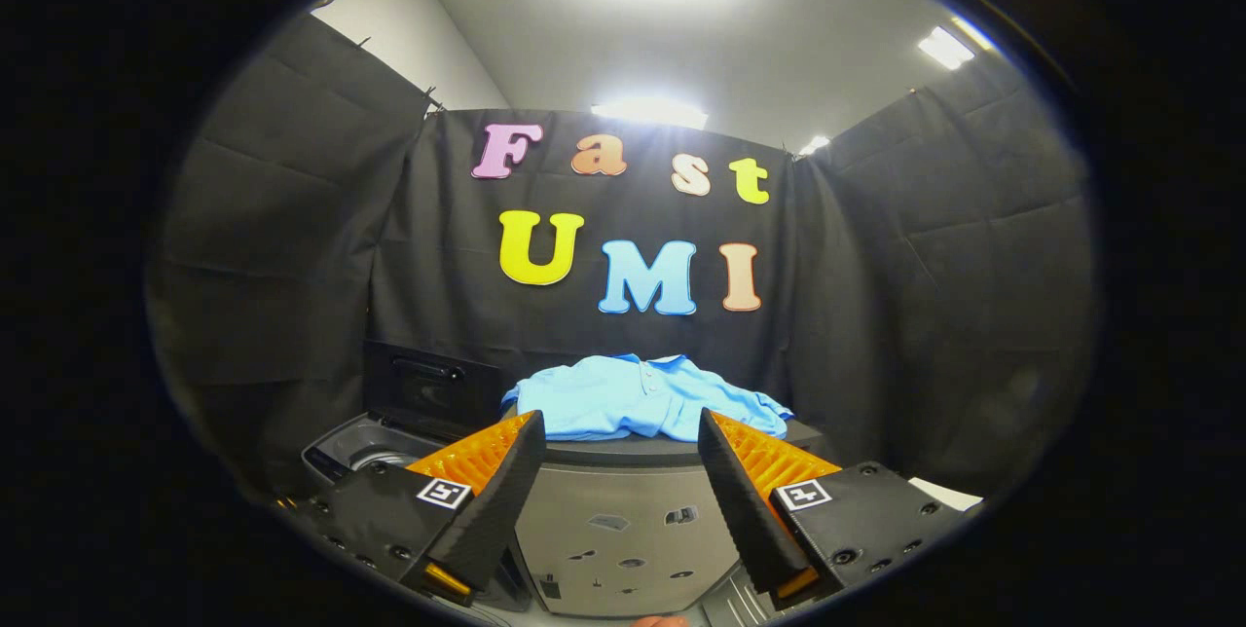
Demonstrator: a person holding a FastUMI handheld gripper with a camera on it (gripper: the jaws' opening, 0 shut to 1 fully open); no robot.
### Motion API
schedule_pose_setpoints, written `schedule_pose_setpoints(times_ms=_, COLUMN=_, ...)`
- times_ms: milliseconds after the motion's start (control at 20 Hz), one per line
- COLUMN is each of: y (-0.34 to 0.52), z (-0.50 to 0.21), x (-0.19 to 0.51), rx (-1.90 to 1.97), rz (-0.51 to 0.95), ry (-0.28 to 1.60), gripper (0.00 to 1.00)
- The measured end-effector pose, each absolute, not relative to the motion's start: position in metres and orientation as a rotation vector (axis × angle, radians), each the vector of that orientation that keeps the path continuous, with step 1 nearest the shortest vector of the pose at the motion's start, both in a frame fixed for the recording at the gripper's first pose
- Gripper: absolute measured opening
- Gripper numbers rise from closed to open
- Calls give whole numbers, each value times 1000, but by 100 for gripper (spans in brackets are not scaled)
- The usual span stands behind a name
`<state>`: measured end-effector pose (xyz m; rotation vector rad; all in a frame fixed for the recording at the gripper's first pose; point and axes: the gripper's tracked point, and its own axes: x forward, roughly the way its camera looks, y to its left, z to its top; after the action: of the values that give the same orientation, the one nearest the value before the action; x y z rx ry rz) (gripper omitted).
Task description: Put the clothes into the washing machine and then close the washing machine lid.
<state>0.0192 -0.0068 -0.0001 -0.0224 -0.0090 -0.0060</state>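
Observation:
A light blue polo shirt (642,399) lies crumpled on top of a dark grey cabinet-like unit (623,520), just beyond my fingertips. My gripper (620,424) is open, its fingers spread wide with nothing between them, aimed at the shirt from the near side. To the left of the shirt stands a top-loading washing machine (355,447) with its dark lid (428,384) raised upright behind the tub opening.
Black cloth walls close the booth behind and on both sides. A pale surface edge (949,493) shows low at the right, beside the grey unit. Ceiling lights glare overhead.

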Motion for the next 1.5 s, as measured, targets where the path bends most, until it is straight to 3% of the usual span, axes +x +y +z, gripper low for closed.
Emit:
schedule_pose_setpoints(times_ms=850, y=-33, z=15, x=62, rx=-31, rz=-11, ry=-5, gripper=98)
schedule_pose_setpoints(times_ms=1500, y=-54, z=80, x=154, rx=-9, rz=38, ry=70, gripper=97)
